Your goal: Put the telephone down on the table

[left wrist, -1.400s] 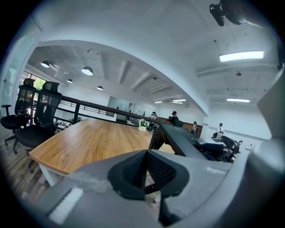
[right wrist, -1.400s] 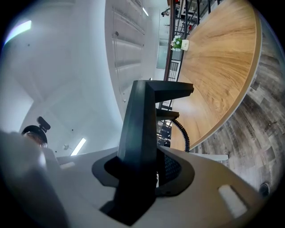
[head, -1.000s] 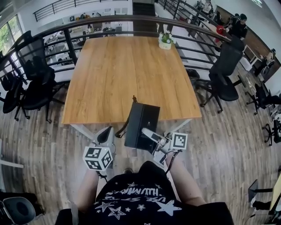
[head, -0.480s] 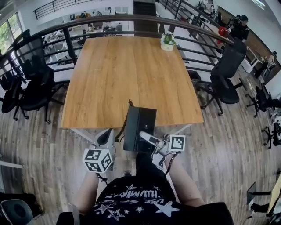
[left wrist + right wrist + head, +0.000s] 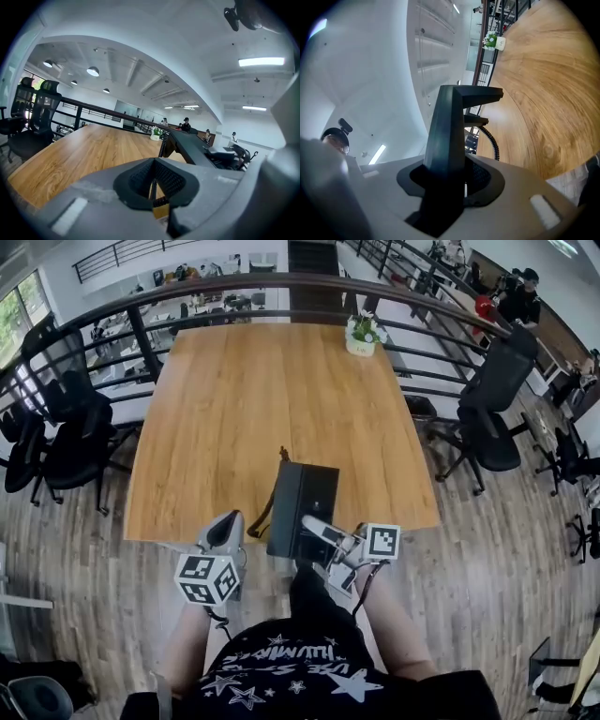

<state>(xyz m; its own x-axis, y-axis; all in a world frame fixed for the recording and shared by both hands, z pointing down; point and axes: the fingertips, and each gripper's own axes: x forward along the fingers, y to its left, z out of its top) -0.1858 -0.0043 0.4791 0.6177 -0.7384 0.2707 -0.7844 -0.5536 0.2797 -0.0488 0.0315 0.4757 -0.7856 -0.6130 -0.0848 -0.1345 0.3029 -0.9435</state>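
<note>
Your right gripper [image 5: 317, 527] is clamped on the telephone [image 5: 300, 502], which looks not yet set down on the table [image 5: 244, 399] ahead of its fingers, while your left gripper [image 5: 225, 527] has its fingers together on nothing.

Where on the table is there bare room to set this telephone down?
Nearly the whole table is bare, from the near edge by the telephone to the potted plant at the far edge. Chairs crowd both sides.

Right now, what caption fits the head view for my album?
Right gripper holds a black telephone at the wooden table's near edge, left gripper beside it.
</note>
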